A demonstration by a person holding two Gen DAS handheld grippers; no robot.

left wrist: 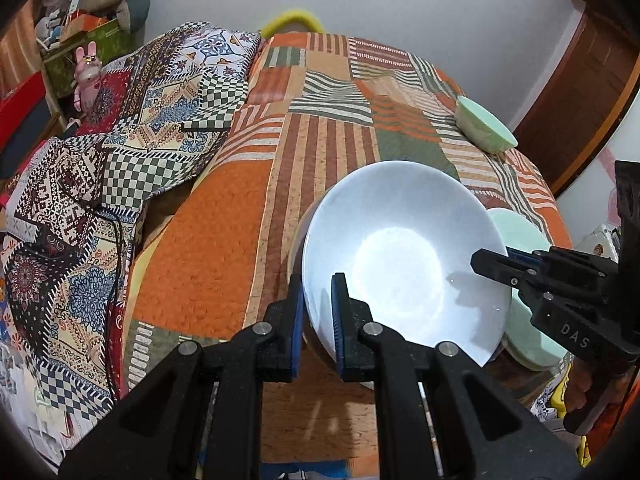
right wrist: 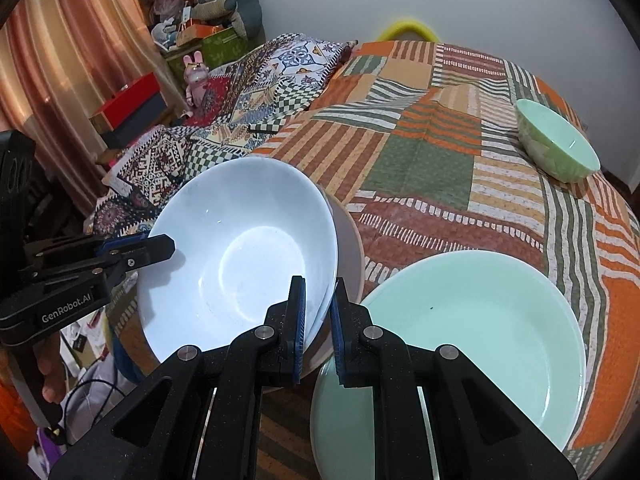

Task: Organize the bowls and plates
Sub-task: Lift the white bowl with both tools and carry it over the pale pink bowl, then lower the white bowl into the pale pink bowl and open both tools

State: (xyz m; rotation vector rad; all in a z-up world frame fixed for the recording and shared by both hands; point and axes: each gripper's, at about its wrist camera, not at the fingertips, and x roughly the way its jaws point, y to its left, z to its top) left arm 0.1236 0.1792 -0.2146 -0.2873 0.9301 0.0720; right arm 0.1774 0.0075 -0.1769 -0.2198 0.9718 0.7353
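i held the white bowl [right wrist: 240,248] by its rim, left gripper [left wrist: 318,316] and right gripper [right wrist: 318,320] both clamped, above a beige dish [right wrist: 352,248]. the mint plates [right wrist: 480,320] looked stacked; the green bowl [right wrist: 560,148] sat well apart, unsorted.

You see a glossy, smooth white bowl [left wrist: 404,256], glossy mint plates [right wrist: 472,344], and matt, woven patchwork cloth [left wrist: 320,136] under them.

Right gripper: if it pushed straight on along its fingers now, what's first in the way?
The right gripper is already clamped on the white bowl rim, so that rim comes first. Beyond it sits the pale dish under the bowl, then the patchwork bedcover, though depth is unclear.
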